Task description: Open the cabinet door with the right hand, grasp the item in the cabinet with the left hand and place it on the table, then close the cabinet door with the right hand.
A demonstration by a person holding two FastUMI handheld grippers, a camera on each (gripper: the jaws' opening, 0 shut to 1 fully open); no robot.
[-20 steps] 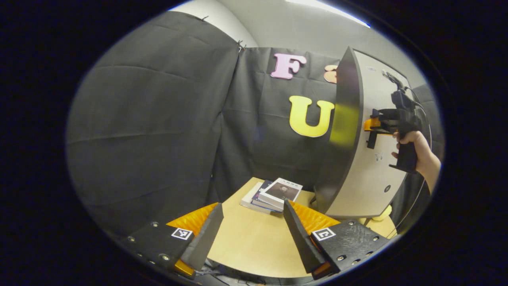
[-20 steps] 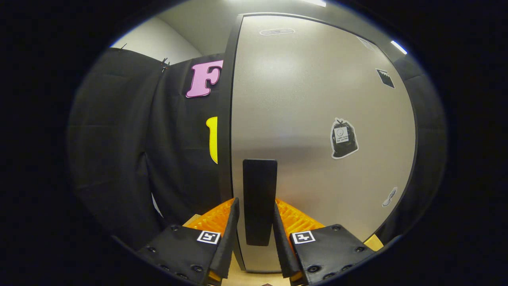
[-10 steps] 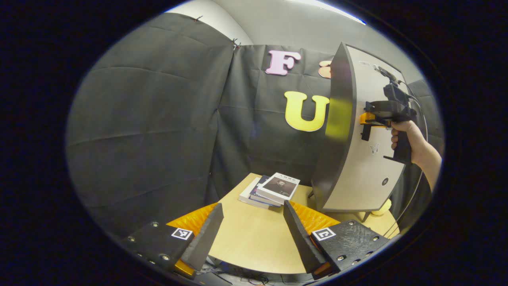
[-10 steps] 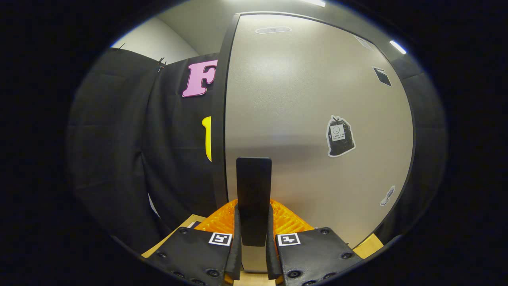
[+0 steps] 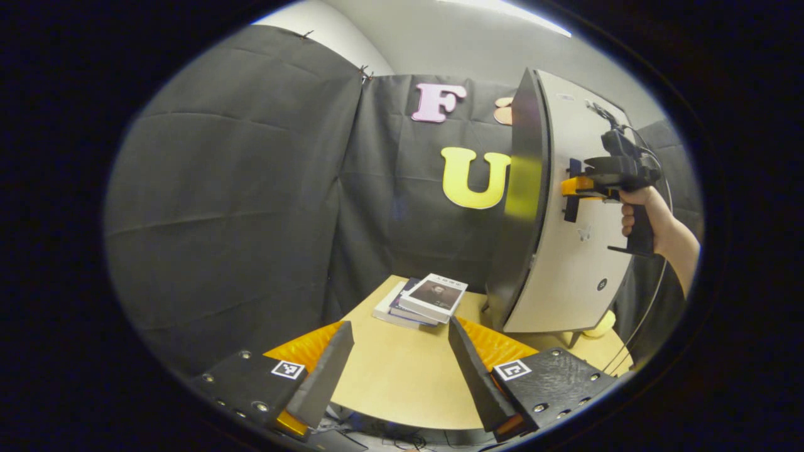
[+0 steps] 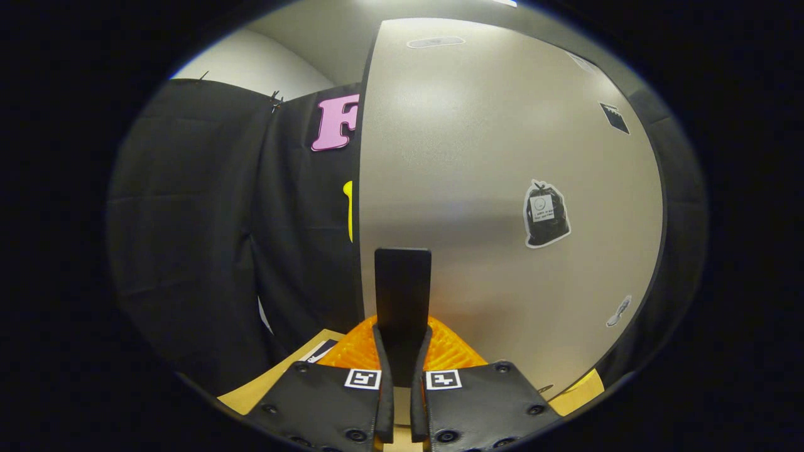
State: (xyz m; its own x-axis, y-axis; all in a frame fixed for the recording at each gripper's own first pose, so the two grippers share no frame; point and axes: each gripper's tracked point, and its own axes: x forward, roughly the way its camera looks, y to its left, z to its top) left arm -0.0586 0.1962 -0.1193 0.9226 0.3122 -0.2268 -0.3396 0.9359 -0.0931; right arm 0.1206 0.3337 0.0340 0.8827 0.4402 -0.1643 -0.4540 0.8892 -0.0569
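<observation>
Right gripper [image 6: 402,376]: both fingers clamp the black door handle [image 6: 402,301].
Door handle: upright on the cabinet door [image 6: 502,157], near the door's left edge.
Cabinet door: pale grey, with a black bag sticker [image 6: 545,213] right of the handle.
Left gripper [image 5: 402,367]: fingers spread wide, holding nothing, over the table [image 5: 402,389].
Books [image 5: 424,298]: stacked on the table, just left of the cabinet's foot.
Hand [image 5: 653,216]: holds the right gripper against the door.
Item: inside the cabinet, hidden by the door.

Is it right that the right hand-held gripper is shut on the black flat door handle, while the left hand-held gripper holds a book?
Not quite. The left hand-held gripper is open and empty, as the left gripper view shows; the books lie on the table. The right hand-held gripper is shut on the black flat door handle.
</observation>
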